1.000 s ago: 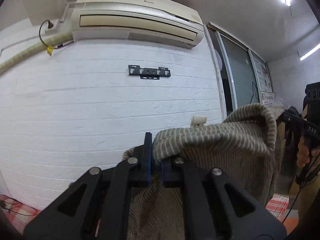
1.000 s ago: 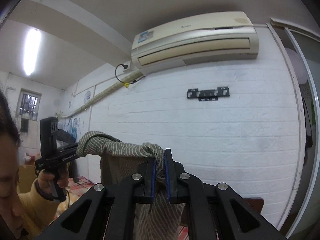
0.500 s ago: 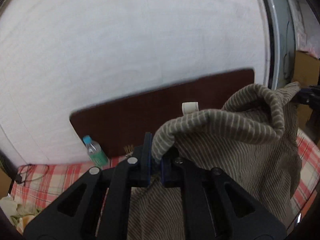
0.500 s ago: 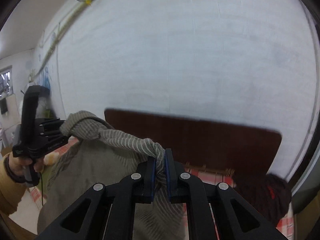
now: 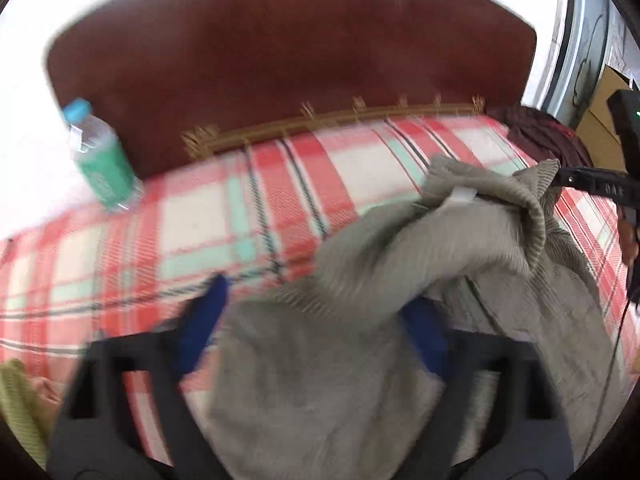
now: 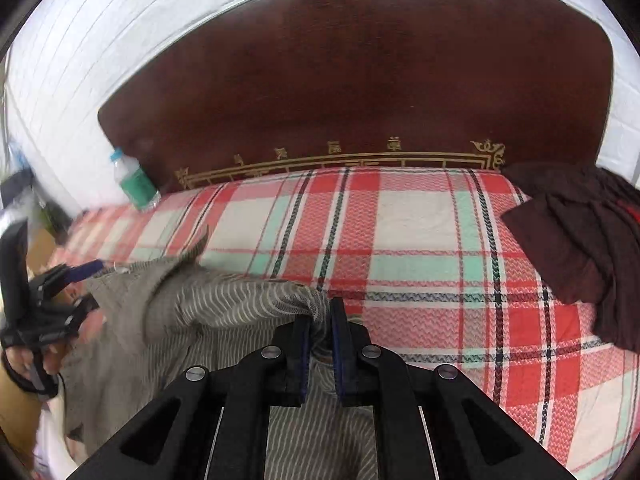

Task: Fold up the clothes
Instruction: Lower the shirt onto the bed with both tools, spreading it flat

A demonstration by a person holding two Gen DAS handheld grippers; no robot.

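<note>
- Striped knit in grey-brown, that's the sweater [image 6: 224, 304], and it's lying bunched on the near-left part of the plaid bedspread [image 6: 420, 236], with a ridge of fabric stretched between the two grippers.
- Right gripper [image 6: 320, 320] has its blue-lined fingers [image 6: 302, 344] pinched nearly together on a scrunched bit of the sweater's edge, so it's got a firm hold. Cloth pokes up between the fingers and trails off to the left.
- Left gripper [image 5: 316, 312] is pretty blurry in its own view, but the blue pads [image 5: 202, 316] stand wide apart. Sweater [image 5: 360, 300] fabric is piled across the gap and draped over the right-hand finger; nothing looks pinched. The right wrist view shows the same thing from the side: left gripper [image 6: 86, 284] spread open at the sweater's far-left edge, held in the person's hand [image 6: 28, 360].
- White label [image 5: 460, 196] shows on the ribbed neckline, which curls up toward the right gripper [image 5: 588, 186] at the right edge of the left wrist view.
- Plastic water bottle [image 6: 134, 182] with a green label and light blue cap stands at the left end of the bed, just beside the dark wooden headboard [image 6: 360, 92] with its gold trim.
- Dark maroon garment [image 6: 576, 240] sits in a heap on the right side of the bed, well apart from the sweater.
- Yellow-green cloth [image 5: 20, 408] peeks in at the bottom-left corner of the left wrist view; can't tell what it is.
</note>
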